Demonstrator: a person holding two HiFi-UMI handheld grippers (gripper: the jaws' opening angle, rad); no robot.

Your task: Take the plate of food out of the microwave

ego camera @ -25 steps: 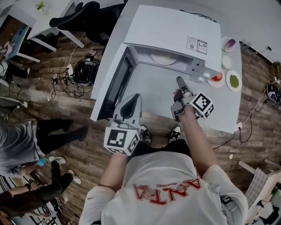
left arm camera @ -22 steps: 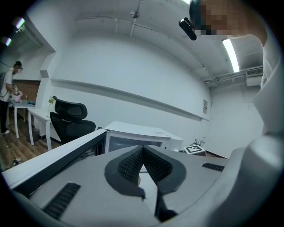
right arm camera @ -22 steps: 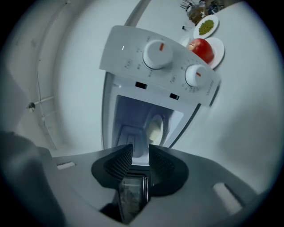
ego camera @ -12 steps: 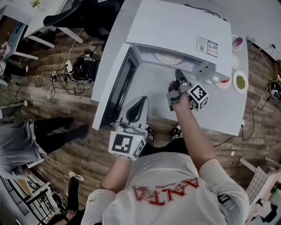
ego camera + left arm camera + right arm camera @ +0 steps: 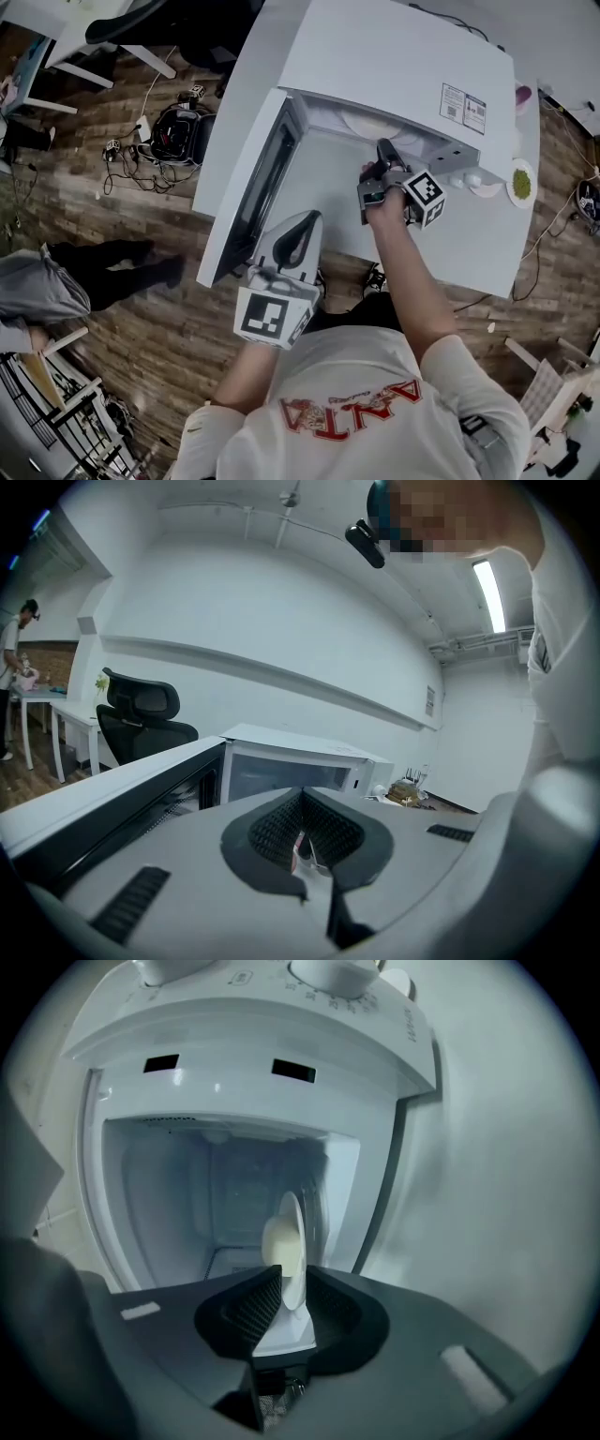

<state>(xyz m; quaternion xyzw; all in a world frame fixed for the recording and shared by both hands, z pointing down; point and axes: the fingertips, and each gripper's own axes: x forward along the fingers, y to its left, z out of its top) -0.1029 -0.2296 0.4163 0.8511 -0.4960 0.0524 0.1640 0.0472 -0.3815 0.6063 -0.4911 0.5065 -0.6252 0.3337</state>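
Observation:
The white microwave (image 5: 394, 56) stands on a white table with its door (image 5: 248, 178) swung open to the left. Inside lies the white plate (image 5: 370, 125), mostly hidden under the top. My right gripper (image 5: 382, 145) reaches into the opening at the plate's near edge. In the right gripper view the plate (image 5: 292, 1232) shows edge-on with a pale mound of food (image 5: 275, 1241) on it. Its rim sits between the jaws of the right gripper (image 5: 292, 1277), and the pads lie against both faces. My left gripper (image 5: 305, 217) hangs shut and empty before the door, and the left gripper (image 5: 302, 794) points at the microwave (image 5: 291, 761).
Small dishes stand right of the microwave: one with green food (image 5: 521, 183), one with something purple (image 5: 522, 94). The door juts out over the table's front edge. A bag with cables (image 5: 173, 141) lies on the wooden floor, and a person (image 5: 56, 281) stands at the left.
My right gripper has moved forward into the microwave opening and rolled, and now has the plate's rim between its jaws. The left gripper has barely shifted. The person on the left has walked away.

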